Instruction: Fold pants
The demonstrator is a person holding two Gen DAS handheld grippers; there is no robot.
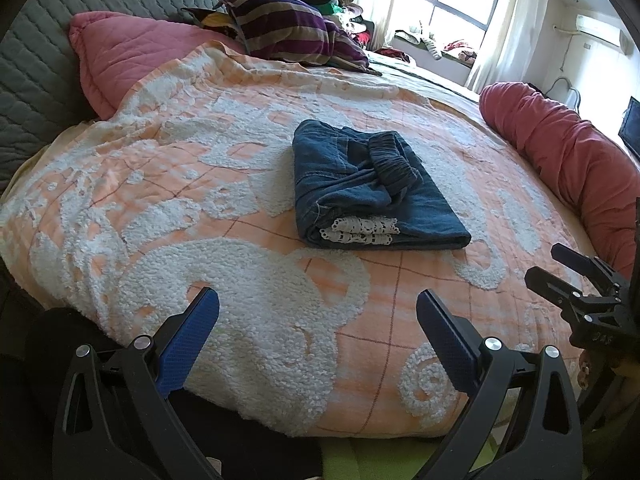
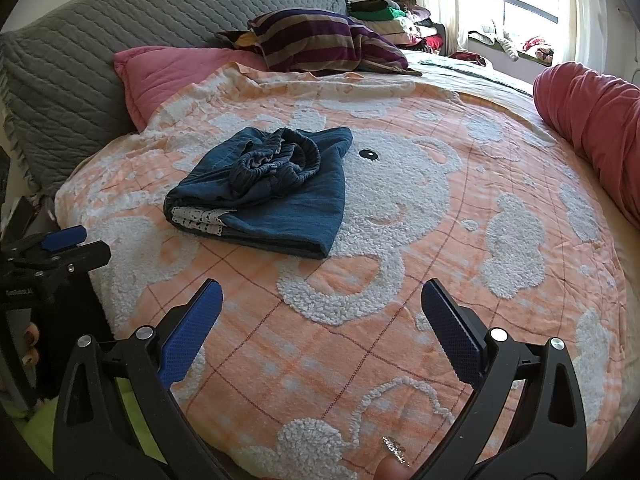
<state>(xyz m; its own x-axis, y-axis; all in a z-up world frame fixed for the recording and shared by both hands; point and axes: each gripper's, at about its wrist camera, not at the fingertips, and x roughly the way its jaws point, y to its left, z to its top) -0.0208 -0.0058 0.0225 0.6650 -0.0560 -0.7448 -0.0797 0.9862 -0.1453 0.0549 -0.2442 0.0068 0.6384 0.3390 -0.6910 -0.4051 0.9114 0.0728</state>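
Bedspread, orange with white fleecy figures, fills the ground ahead of both pairs of jaws and carries everything that matters. Beyond it, past the far side of the jaws, a grey quilted headboard, a pink pillow and a striped cushion line the back, and a red bolster lies off to the right. Pants, dark blue denim, sit near the middle of the bedspread, well ahead of the jaws in both views, already gathered into a compact squarish bundle with the elastic waistband bunched on top and a strip of white lace trim showing at the near edge. Left gripper hangs low over the near edge of the bed with its jaws spread wide and nothing between them; right gripper does the same, jaws wide apart and empty, the bundle ahead and to the left of them. Neither touches the cloth. Judging from how the bundle lies, the folding looks done or very nearly so. If anything is left, the next move calls for reaching forward to the bundle and flattening or tucking in the rumpled waistband so that the top lies smooth, with a light pinch so the folds beneath are not pulled open.
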